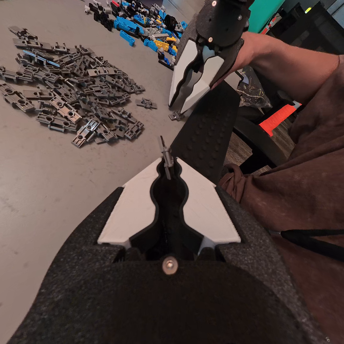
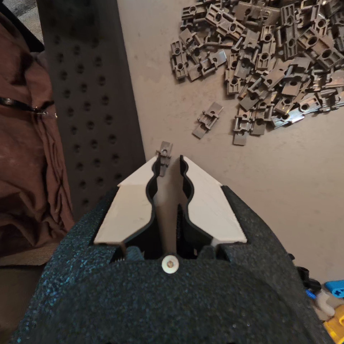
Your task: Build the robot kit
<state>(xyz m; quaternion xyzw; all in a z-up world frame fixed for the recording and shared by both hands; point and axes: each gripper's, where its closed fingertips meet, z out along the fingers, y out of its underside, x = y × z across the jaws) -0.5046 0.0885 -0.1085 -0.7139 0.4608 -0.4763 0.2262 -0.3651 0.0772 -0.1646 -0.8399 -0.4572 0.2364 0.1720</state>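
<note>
My left claw (image 1: 167, 160) is closed on a small grey link piece (image 1: 166, 158), which sticks out past the fingertips over the table (image 1: 55, 186). My right claw (image 2: 168, 158) stands open, tips down near the table's edge; another grey link (image 2: 164, 158) lies right against its left finger (image 2: 134, 195), its far end poking beyond the tip. A lone link pair (image 2: 207, 120) sits a little farther right, and the big heap of grey links (image 2: 279, 65) lies beyond that. Blue and yellow parts (image 1: 149, 28) spread at the far side.
</note>
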